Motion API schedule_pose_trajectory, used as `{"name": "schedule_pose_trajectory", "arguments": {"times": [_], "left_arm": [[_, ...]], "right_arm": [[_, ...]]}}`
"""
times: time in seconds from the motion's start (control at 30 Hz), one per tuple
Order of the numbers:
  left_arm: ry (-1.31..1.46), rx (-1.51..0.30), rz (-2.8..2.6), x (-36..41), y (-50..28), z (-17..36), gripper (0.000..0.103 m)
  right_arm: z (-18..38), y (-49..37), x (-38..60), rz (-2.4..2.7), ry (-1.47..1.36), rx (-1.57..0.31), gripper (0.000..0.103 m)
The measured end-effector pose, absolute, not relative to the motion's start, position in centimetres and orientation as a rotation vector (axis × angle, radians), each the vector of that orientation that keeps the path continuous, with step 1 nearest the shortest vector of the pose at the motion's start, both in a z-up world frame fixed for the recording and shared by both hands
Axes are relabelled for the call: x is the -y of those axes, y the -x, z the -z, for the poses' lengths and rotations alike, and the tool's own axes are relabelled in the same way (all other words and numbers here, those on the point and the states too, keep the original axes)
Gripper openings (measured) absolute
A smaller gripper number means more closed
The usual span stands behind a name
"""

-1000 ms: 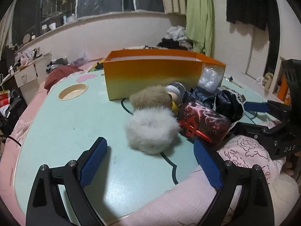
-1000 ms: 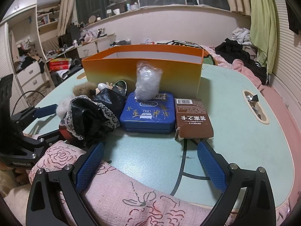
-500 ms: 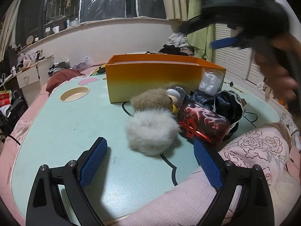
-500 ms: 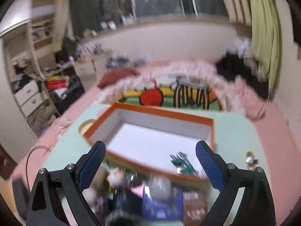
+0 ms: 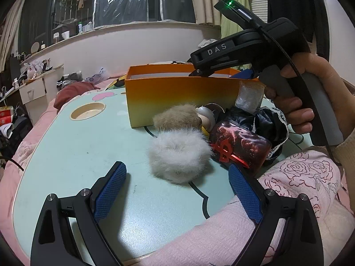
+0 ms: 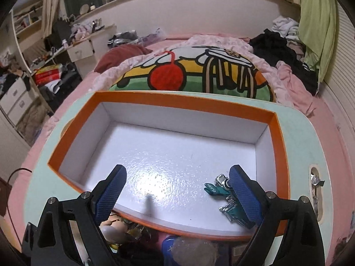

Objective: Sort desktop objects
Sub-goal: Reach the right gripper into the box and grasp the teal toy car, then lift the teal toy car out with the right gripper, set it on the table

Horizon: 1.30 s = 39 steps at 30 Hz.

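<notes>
Right claw [image 6: 177, 190], raised from table level a second ago, is now hovering wide open and empty over the orange box [image 6: 278, 137], likely scouting placement; left claw [image 5: 177, 190] is idling open, empty.

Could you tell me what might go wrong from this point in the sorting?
The right gripper hangs open over the orange box, empty; lowering it could strike the teal trinket beside its finger. The left gripper faces the white fluffy ball, which touches the brown ball and dark pouch; grabbing it may drag those along.

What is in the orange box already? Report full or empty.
Nearly empty: the orange box holds only a teal metal item; white floor otherwise bare.
</notes>
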<state>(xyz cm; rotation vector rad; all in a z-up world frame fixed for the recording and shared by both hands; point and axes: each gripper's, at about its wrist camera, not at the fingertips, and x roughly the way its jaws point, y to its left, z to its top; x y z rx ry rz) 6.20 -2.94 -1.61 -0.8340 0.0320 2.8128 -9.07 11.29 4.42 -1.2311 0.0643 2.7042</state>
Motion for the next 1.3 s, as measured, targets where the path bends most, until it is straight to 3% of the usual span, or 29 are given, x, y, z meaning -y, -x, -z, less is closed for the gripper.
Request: {"name": "schedule_pose_trajectory", "arguments": {"times": [0.27,0.3,0.37,0.43,0.57,0.83,0.9,1.03,1.2,1.3], "left_arm": [[0.834,-0.032,-2.812,3.0,-6.2,1.6,0.093],[0.834,-0.032,-2.812,2.9,-6.2,1.6,0.093],[0.834,-0.032,-2.812,2.9,-6.2,1.6,0.093],[0.834,-0.032,-2.812,2.9,-6.2,1.6,0.093],[0.834,-0.032,-2.812,2.9,-6.2,1.6,0.093],[0.833,-0.033,-2.812,2.9,-6.2,1.6,0.093],[0.836,-0.032,-2.810,2.9,-6.0,1.6,0.093],[0.832,-0.031,-2.812,2.8,-5.9,1.7,0.093],[0.831,-0.033,-2.811,2.8,-5.9,1.7,0.093],[0.831,-0.032,-2.812,2.8,-5.9,1.7,0.093]], "right_arm": [[-5.2,9.1,-11.6,-2.680,1.240,0.007,0.092],[-5.5,9.1,-11.7,-2.678,1.241,0.018,0.090],[-6.4,9.1,-12.4,-2.648,1.278,0.064,0.071],[-7.1,9.5,-13.4,-2.607,1.348,0.085,0.062],[-8.0,10.8,-15.4,-2.521,1.555,0.093,0.054],[-4.6,13.0,-15.0,-2.283,1.983,0.209,0.052],[-3.0,13.8,-15.0,-2.252,2.064,0.140,0.037],[-3.2,14.0,-14.8,-2.268,2.071,0.132,0.037],[-4.4,13.1,-16.0,-2.328,1.953,0.082,0.022],[-5.8,12.7,-17.0,-2.400,1.859,0.005,0.021]]}}
